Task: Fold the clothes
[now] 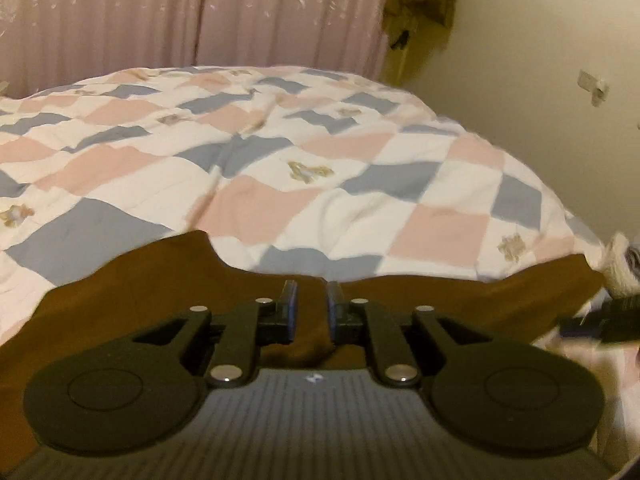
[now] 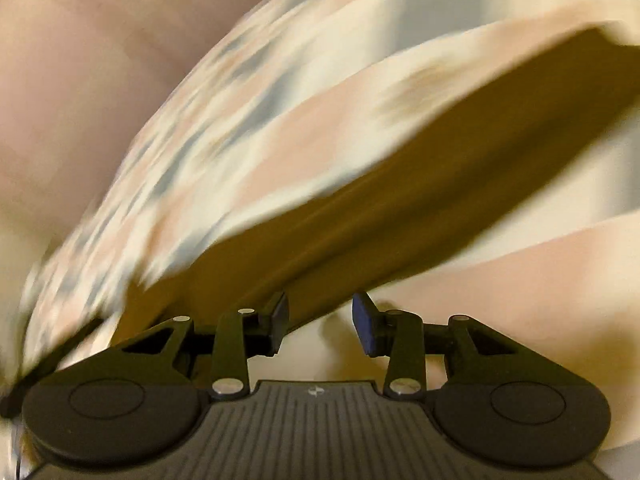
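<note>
Left claw [image 1: 311, 312]: jaws nearly together, narrow gap, brown garment [image 1: 140, 304] bunched between the blue pads [image 1: 289, 316], so it looks pinched on the cloth, though I can't confirm how firm the bite is. Right claw [image 2: 320, 324]: jaws apart, nothing between them; the garment's edge runs just past its left finger [image 2: 280, 312], touching or near it, can't tell which. In the left wrist view the right claw [image 1: 600, 320] shows at the far right margin, near the garment's right corner. Garment itself lies spread across the near part of the bed, on the pink/grey/white checked quilt [image 1: 320, 152], far edge wavy, not square. Pink curtain [image 1: 180, 12] behind the bed, bare wall [image 1: 520, 80] to the right. Right wrist view is heavily smeared, so that side is moving fast. My read: a fold is being set up, with one side held and the other not yet gripped. Risks: the right claw closes on air or snags quilt along with the garment, because the cloth edge sits off to the side of its jaws rather than between them; a fast swing drags the garment skewed; a one-sided pull from the left bunches the fabric and the fold line goes crooked; a thin pinch on the left slips out under tension.
</note>
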Available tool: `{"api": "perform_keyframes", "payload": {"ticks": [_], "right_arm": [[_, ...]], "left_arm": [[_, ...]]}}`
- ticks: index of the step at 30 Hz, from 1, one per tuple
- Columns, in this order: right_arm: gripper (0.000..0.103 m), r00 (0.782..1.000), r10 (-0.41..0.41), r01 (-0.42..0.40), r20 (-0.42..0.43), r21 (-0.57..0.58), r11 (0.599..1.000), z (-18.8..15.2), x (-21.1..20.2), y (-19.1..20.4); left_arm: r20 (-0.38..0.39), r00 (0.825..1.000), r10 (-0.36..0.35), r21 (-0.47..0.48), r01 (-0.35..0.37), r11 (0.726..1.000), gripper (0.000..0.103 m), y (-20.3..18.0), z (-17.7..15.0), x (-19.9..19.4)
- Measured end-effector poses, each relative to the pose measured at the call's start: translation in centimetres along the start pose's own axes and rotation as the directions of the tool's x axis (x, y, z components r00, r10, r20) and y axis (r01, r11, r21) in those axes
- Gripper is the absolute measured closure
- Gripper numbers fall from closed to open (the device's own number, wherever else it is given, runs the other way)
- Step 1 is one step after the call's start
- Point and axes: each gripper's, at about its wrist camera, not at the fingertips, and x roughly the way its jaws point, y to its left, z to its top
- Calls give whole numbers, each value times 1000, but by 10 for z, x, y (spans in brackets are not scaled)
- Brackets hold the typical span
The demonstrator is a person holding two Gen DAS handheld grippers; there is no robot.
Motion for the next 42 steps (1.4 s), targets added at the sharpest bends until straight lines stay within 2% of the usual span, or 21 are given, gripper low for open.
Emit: {"api": "perform_keyframes", "payload": {"ticks": [2, 4, 6, 8, 11, 14, 15, 16, 17, 19, 21, 23, 25, 28, 31, 33, 36, 38, 40, 41, 42], "right_arm": [[62, 992, -68, 51, 103, 158, 986, 23, -16, -45], [58, 972, -136, 74, 189, 303, 950, 44, -30, -87], [57, 954, -167, 59, 248, 393, 918, 59, -38, -119], [54, 947, -181, 50, 265, 435, 899, 71, -35, -140], [53, 942, -199, 54, 269, 464, 884, 86, -20, -153], [52, 936, -222, 54, 273, 510, 858, 96, -4, -156], [56, 936, -223, 54, 272, 516, 855, 99, -1, -156], [87, 936, -224, 53, 270, 521, 852, 103, 1, -156], [99, 942, -216, 62, 256, 501, 863, 107, 3, -150], [99, 923, -243, 120, 297, 378, 918, 112, -6, -122], [99, 902, -227, 190, 368, 133, 973, 113, -14, -61], [99, 894, -143, 212, 425, -120, 970, 100, -19, 16], [99, 906, -6, 148, 424, -304, 941, 75, -18, 90], [99, 924, 192, 5, 330, -513, 859, 16, -9, 200], [99, 913, 359, -158, 192, -644, 748, -68, 3, 298], [99, 892, 446, -261, 74, -720, 643, -138, 12, 355], [99, 862, 498, -388, -94, -755, 528, -225, 33, 409], [99, 852, 491, -431, -184, -779, 456, -288, 49, 432], [99, 835, 466, -498, -293, -765, 410, -340, 65, 446], [99, 840, 426, -508, -336, -764, 399, -362, 74, 446], [92, 843, 383, -518, -377, -762, 389, -383, 82, 447]], "left_arm": [[-137, 988, 75, 49, -69, 996, 87, -5, -17, 33], [-199, 971, 133, 60, -124, 991, 89, -6, -29, 53], [-171, 974, 149, 43, -144, 989, 89, -12, -19, 42], [-137, 978, 158, -4, -160, 987, 84, -17, -11, 25], [-126, 981, 146, -93, -158, 983, 80, -14, -9, 2], [-148, 978, 146, -177, -172, 969, 79, -6, -14, -18], [-162, 975, 149, -205, -181, 962, 79, -2, -17, -24], [-175, 973, 153, -234, -192, 953, 79, 3, -20, -30], [-188, 969, 160, -268, -207, 941, 79, 10, -26, -37], [-198, 964, 176, -336, -235, 912, 79, 27, -38, -58], [-202, 960, 193, -402, -261, 878, 79, 47, -50, -84], [-202, 955, 216, -459, -288, 841, 79, 70, -63, -111], [-211, 945, 250, -504, -325, 801, 79, 96, -78, -138], [-230, 927, 296, -549, -375, 747, 79, 137, -102, -174], [-240, 919, 313, -605, -393, 692, 79, 180, -122, -205], [-233, 921, 312, -643, -387, 661, 79, 209, -134, -226], [-242, 910, 336, -641, -410, 649, 79, 251, -151, -253], [-263, 897, 355, -616, -439, 654, 79, 274, -162, -261], [-281, 886, 368, -580, -462, 670, 79, 296, -174, -267], [-287, 889, 357, -575, -458, 677, 79, 306, -181, -268], [-281, 900, 332, -588, -435, 682, 79, 315, -188, -268]]}}
